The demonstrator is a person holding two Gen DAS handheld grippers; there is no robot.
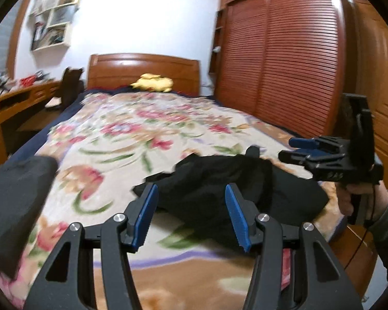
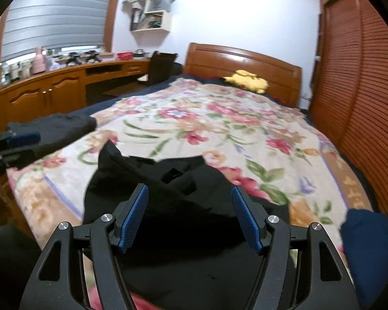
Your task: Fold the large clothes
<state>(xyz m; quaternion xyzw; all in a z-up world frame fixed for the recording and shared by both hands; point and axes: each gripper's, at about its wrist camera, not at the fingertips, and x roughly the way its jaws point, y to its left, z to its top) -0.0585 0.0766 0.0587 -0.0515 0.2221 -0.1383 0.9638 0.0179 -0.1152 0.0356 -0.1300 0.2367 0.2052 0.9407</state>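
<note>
A crumpled black garment (image 2: 168,206) lies near the bed's (image 2: 284,139) foot edge; the left gripper (image 1: 191,214) and the right gripper (image 2: 190,217) hover wide open, holding nothing.

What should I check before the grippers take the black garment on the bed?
1. Left gripper open: ok, blue pads apart, nothing between them.
2. Right gripper open: ok, pads apart and empty.
3. Black garment within reach: ok, it lies crumpled just ahead of both grippers.
4. Garment spread flat: not ok, it is bunched in a heap on the blanket.
5. Edges or corners found for a grasp: cannot tell, the dark folds hide them.
6. Room to fold: ok beyond the heap, but a grey pile lies left and a blue cloth right.
</note>
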